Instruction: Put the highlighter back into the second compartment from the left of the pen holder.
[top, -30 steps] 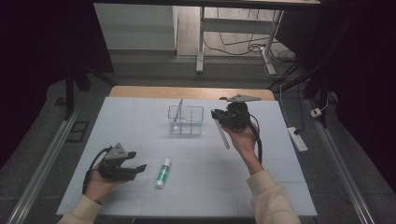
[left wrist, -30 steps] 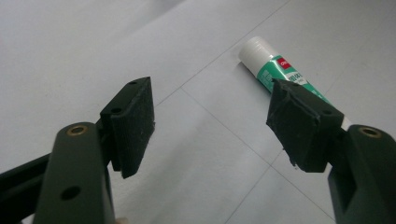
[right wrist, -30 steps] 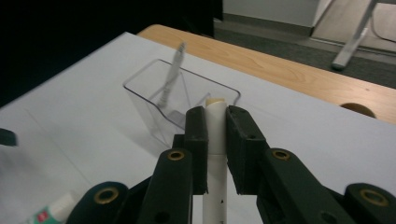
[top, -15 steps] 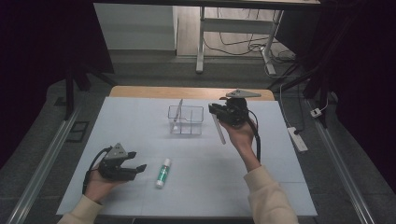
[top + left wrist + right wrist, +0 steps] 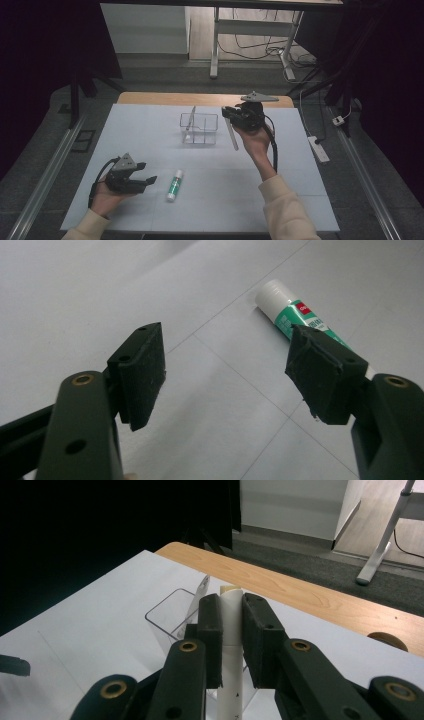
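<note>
Right gripper point(image 5: 231, 114): clenched on a white pen point(image 5: 232, 134), held above the far half of the desk point(image 5: 300, 190). In the right gripper view the pads point(image 5: 210, 630) press the pen point(image 5: 231, 630) on both sides, with its pale end standing up past them. In the high view the pen hangs down and slightly toward the person from the gripper. Just left of it stands a clear plastic holder point(image 5: 199, 128) with a thin stick point(image 5: 189, 123) leaning in its left compartment; the pen is beside the holder, not inside.

Left gripper point(image 5: 148, 176): released, jaws wide apart with nothing between them, resting low at the near left of the desk. A green-and-white tube point(image 5: 174, 184) lies flat just to its right; in the left gripper view the tube point(image 5: 285, 310) lies beyond the right-hand pad point(image 5: 320, 372), partly hidden by it.
</note>
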Action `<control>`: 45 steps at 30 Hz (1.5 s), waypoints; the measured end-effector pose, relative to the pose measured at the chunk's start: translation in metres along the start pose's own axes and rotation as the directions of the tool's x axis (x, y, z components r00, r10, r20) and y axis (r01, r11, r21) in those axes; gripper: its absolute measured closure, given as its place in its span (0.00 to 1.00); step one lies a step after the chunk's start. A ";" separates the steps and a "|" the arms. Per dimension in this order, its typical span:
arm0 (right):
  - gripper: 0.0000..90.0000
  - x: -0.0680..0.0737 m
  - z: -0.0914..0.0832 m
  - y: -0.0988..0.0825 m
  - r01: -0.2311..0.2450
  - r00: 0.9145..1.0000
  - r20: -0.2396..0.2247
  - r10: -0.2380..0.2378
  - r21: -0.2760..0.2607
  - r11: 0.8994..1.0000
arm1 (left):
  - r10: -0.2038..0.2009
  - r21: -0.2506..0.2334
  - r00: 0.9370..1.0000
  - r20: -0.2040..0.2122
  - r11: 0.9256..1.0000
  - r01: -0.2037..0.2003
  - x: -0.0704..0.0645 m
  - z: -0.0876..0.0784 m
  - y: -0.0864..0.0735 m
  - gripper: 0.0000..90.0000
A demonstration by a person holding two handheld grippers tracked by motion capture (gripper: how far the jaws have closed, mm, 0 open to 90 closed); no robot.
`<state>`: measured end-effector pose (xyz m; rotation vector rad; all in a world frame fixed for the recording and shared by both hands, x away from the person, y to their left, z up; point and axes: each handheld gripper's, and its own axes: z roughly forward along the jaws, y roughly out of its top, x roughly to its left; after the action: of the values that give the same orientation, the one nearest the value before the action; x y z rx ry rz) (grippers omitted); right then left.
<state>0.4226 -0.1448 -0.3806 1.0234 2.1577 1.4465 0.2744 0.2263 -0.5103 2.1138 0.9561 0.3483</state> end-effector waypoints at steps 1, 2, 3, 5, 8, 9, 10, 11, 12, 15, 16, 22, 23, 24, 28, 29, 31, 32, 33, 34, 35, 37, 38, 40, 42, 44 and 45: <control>0.87 0.000 0.001 0.000 -0.001 1.000 0.000 0.001 -0.002 1.000 | 0.000 0.000 1.000 0.000 1.000 0.000 0.000 0.000 0.000 0.36; 0.87 0.000 0.002 0.001 -0.002 1.000 -0.001 0.002 -0.007 1.000 | 0.000 -0.001 1.000 0.000 1.000 0.000 0.000 0.000 0.000 0.36; 0.87 0.001 0.003 0.001 -0.002 1.000 -0.002 0.002 -0.008 1.000 | 0.000 -0.001 1.000 0.000 1.000 0.000 0.000 0.000 0.000 0.36; 0.87 0.001 0.004 0.002 -0.001 1.000 -0.001 0.001 -0.011 1.000 | 0.000 -0.001 1.000 0.001 1.000 0.000 0.000 0.000 0.000 0.36; 0.87 0.002 0.007 0.003 -0.002 1.000 -0.003 0.002 -0.021 1.000 | 0.002 -0.001 1.000 0.002 1.000 -0.002 0.000 0.000 0.000 0.36; 0.87 0.002 0.008 0.003 0.000 1.000 -0.001 0.000 -0.025 1.000 | 0.002 -0.001 1.000 0.002 1.000 -0.002 0.000 0.000 0.000 0.36; 0.87 0.002 0.009 0.003 0.000 1.000 0.000 0.000 -0.026 1.000 | 0.002 -0.001 1.000 0.002 1.000 -0.002 0.000 0.000 0.000 0.36; 0.87 0.003 0.010 0.004 -0.003 1.000 -0.006 0.003 -0.030 1.000 | 0.002 -0.001 1.000 0.002 1.000 -0.002 0.000 0.000 0.000 0.36; 0.87 0.003 0.012 0.004 -0.004 1.000 -0.004 0.004 -0.033 0.999 | 0.002 -0.002 1.000 0.003 1.000 -0.002 0.000 0.000 0.000 0.36; 0.87 0.003 0.014 0.006 -0.009 1.000 -0.006 0.009 -0.041 0.999 | 0.001 -0.002 1.000 0.002 1.000 -0.001 0.000 0.000 0.000 0.36; 0.87 0.003 0.015 0.006 -0.009 1.000 -0.007 0.009 -0.046 0.999 | 0.002 -0.002 1.000 0.002 1.000 -0.002 0.000 0.000 0.000 0.36; 0.87 0.004 0.019 0.008 -0.011 1.000 -0.004 0.011 -0.064 0.998 | 0.004 -0.001 1.000 0.003 1.000 -0.004 0.000 0.000 0.000 0.36; 0.87 0.004 0.020 0.008 -0.013 1.000 -0.005 0.013 -0.066 0.998 | 0.003 -0.002 1.000 0.003 1.000 -0.003 0.000 0.000 0.000 0.36; 0.87 0.004 0.021 0.009 -0.015 1.000 -0.004 0.014 -0.067 0.998 | 0.004 -0.002 1.000 0.004 1.000 -0.004 0.000 0.000 0.000 0.36; 0.87 0.004 0.023 0.009 -0.016 1.000 -0.006 0.015 -0.074 0.997 | 0.003 -0.002 1.000 0.004 1.000 -0.003 0.001 0.000 0.000 0.36; 0.87 0.004 0.024 0.010 -0.016 1.000 -0.006 0.016 -0.077 0.997 | 0.003 -0.002 1.000 0.004 1.000 -0.003 0.001 0.000 0.000 0.36; 0.87 0.004 0.025 0.011 -0.014 1.000 -0.004 0.014 -0.082 0.997 | 0.003 -0.002 1.000 0.004 1.000 -0.003 0.001 0.000 0.000 0.36; 0.87 0.004 0.025 0.011 -0.014 1.000 -0.004 0.014 -0.082 0.997 | 0.003 -0.002 1.000 0.004 1.000 -0.003 0.001 0.000 0.000 0.36; 0.87 0.004 0.025 0.011 -0.016 1.000 -0.006 0.015 -0.086 0.996 | 0.003 -0.003 1.000 0.004 1.000 -0.003 0.001 0.000 0.000 0.36; 0.87 0.004 0.026 0.012 -0.014 1.000 -0.005 0.014 -0.087 0.996 | 0.003 -0.003 1.000 0.004 1.000 -0.003 0.001 0.000 0.000 0.36; 0.87 0.005 0.026 0.012 -0.012 1.000 -0.005 0.012 -0.090 0.996 | 0.003 -0.003 1.000 0.004 1.000 -0.003 0.001 0.000 0.000 0.36; 0.87 0.005 0.028 0.013 -0.011 1.000 -0.006 0.011 -0.090 0.996 | 0.003 -0.004 1.000 0.004 1.000 -0.003 0.001 0.000 0.000 0.36; 0.87 0.005 0.028 0.013 -0.010 1.000 -0.006 0.010 -0.092 0.996 | 0.002 -0.005 1.000 0.004 1.000 -0.002 0.001 0.000 0.000 0.36; 0.87 0.006 0.029 0.014 -0.011 1.000 -0.006 0.010 -0.098 0.995 | 0.004 -0.004 1.000 0.005 1.000 -0.004 0.001 0.000 0.000 0.36; 0.87 0.006 0.030 0.015 -0.007 1.000 -0.003 0.007 -0.101 0.995 | 0.004 -0.005 1.000 0.005 1.000 -0.004 0.001 0.000 0.000 0.36; 0.87 0.007 0.031 0.016 -0.010 1.000 -0.003 0.009 -0.108 0.994 | 0.004 -0.006 1.000 0.006 1.000 -0.004 0.001 0.000 0.000 0.36; 0.87 0.007 0.031 0.016 -0.011 1.000 -0.004 0.010 -0.107 0.994 | 0.004 -0.005 1.000 0.006 1.000 -0.004 0.001 0.000 0.000 0.36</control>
<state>0.4438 -0.1162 -0.3782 0.9962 2.0552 1.5518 0.2749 0.2268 -0.5100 2.1108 0.9469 0.3460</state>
